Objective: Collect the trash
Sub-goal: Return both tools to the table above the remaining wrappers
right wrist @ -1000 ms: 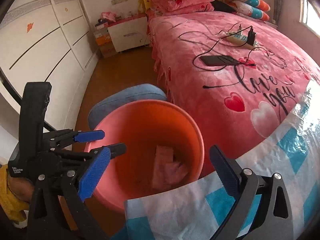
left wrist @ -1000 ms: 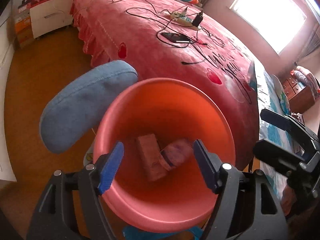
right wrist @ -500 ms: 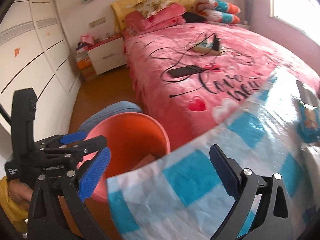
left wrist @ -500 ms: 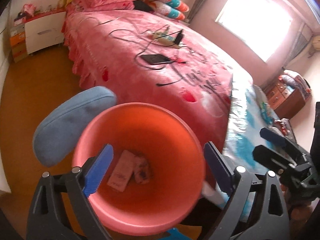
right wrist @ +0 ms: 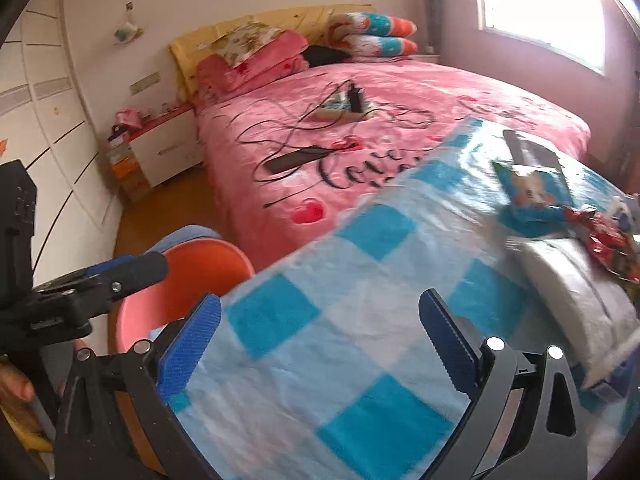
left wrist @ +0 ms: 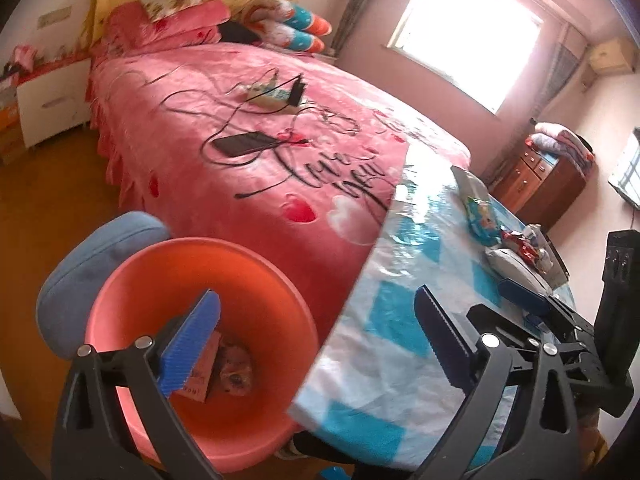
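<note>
Left tool (left wrist: pixel 316 344): jaws wide and opening, nothing between the pads. It hangs over the near edge where the orange bin (left wrist: pixel 132 280) meets the table (left wrist: pixel 396 316). Left pad shows against the bin's inside, right pad over the blue-and-white checked cloth.

Right tool (right wrist: pixel 320 344): jaws wide, empty, over the checked cloth near the table's near edge.

Bin: on the floor at the left, just beside the table's left edge, in front of a blue padded chair back (left wrist: pixel 80 264). Two pieces of trash lie at its bottom: a pinkish flat carton (left wrist: pixel 202 372) and a crumpled wrapper (left wrist: pixel 236 368), touching each other.

Trash on the table, far right end: a blue printed packet (right wrist: pixel 532 192), a red crumpled wrapper (right wrist: pixel 608 244) just right of it, and a white wrapped pack (right wrist: pixel 572 280) nearer. All well apart from both tools.

Beyond the table: pink bed (left wrist: pixel 224 120) with a dark phone (left wrist: pixel 240 144), a power strip (left wrist: pixel 272 96) and cables on the cover. White nightstand (right wrist: pixel 168 148) at far left.
</note>
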The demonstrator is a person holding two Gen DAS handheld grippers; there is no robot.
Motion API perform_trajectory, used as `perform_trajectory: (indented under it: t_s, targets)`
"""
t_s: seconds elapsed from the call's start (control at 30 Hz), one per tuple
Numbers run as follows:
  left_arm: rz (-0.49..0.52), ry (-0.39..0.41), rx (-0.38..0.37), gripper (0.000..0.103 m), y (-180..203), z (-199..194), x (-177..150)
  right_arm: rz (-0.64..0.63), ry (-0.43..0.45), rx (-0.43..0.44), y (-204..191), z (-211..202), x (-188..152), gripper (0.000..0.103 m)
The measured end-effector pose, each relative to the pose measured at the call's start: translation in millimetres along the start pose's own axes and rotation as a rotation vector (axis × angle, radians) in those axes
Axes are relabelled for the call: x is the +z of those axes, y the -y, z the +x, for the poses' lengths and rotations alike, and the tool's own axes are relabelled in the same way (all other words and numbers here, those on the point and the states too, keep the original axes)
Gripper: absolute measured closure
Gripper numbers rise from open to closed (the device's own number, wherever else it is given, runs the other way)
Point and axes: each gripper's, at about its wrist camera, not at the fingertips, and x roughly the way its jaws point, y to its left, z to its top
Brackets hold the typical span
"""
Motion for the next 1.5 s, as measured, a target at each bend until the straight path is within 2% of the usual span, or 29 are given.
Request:
perform_trajectory:
  t_s: [0.17, 0.53, 0.93, 1.5]
  targets:
    - [0.06, -0.007, -0.018, 0.004, 29.6, 4.5, -0.3, 0.03, 0.028, -0.041, 20.5, -13.4, -3.0, 0.005]
    - [0.101, -0.028, -0.046, 0.004, 73.2, 13.7, -4.5, 0.063, 0.08, -0.134, 55.8, -42.4, -12.9, 0.005]
    - [0.199, -0.05, -0.065, 0.004, 125.3, 24.3, -15.5, 0.103, 0.119, -0.213, 92.4, -65.9, -22.9, 0.005]
    - [0.283, -0.067, -0.092, 0.004, 174.6, 33.3, -26.8, 0.146, 0.143, -0.331, 134.7, -89.3, -34.9, 0.005]
